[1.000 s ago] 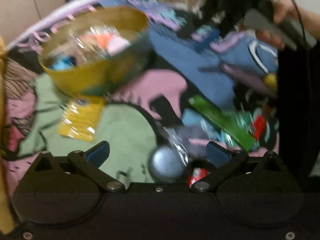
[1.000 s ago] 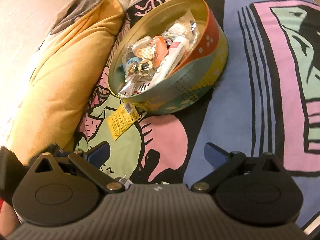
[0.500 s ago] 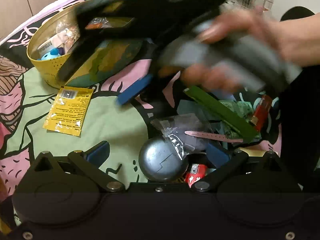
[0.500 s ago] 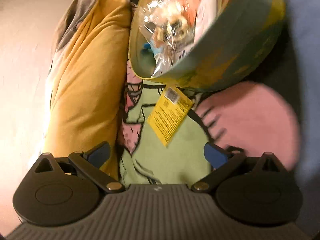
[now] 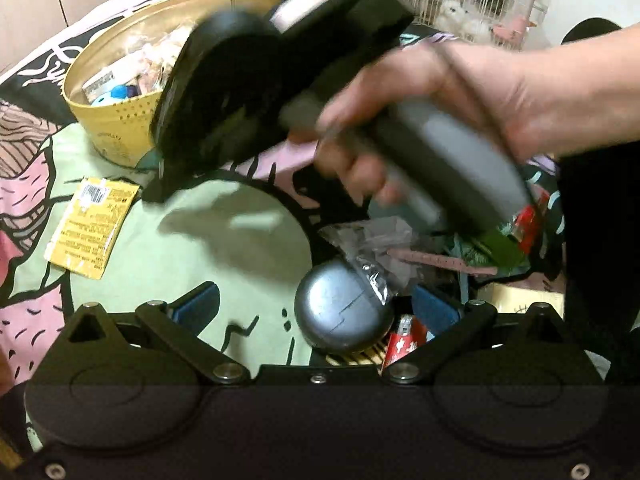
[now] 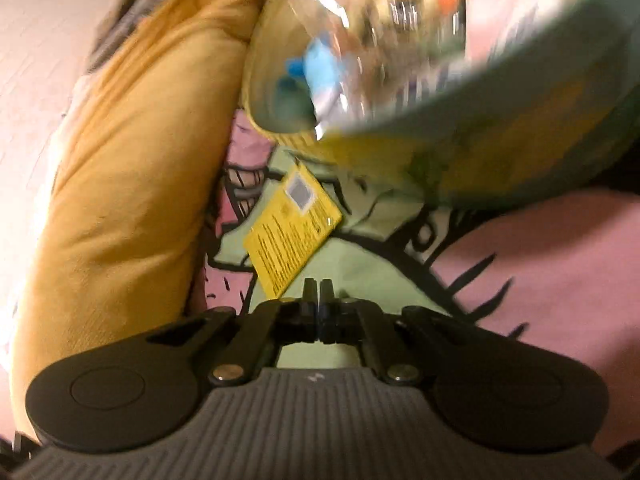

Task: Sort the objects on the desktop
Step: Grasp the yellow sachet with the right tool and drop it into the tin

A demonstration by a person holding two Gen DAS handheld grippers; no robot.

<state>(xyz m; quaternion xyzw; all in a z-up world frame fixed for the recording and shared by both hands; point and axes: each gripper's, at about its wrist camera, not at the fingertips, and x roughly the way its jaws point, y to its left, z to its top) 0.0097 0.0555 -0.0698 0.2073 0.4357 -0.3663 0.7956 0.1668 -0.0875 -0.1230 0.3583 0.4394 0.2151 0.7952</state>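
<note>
Right gripper (image 6: 319, 286): jaws pressed together, nothing between, tips just short of yellow packet (image 6: 292, 232). Packet flat on patterned cloth (image 6: 540, 264), beside round tin (image 5: 120, 132) and yellow cushion (image 6: 120, 184). Left gripper (image 5: 316, 304): jaws spread, grey ball (image 5: 342, 312) between, pads clear.

Materials you're working over: printed cloth, metal, plastic.
Your round tin (image 5: 120, 120) looks glossy metal; yellow packet (image 6: 292, 236) shiny printed; grey ball (image 5: 340, 312) brushed-metal dull; yellow cushion (image 6: 120, 160) soft plush; bedspread (image 5: 200, 248) matt cloth.
</note>
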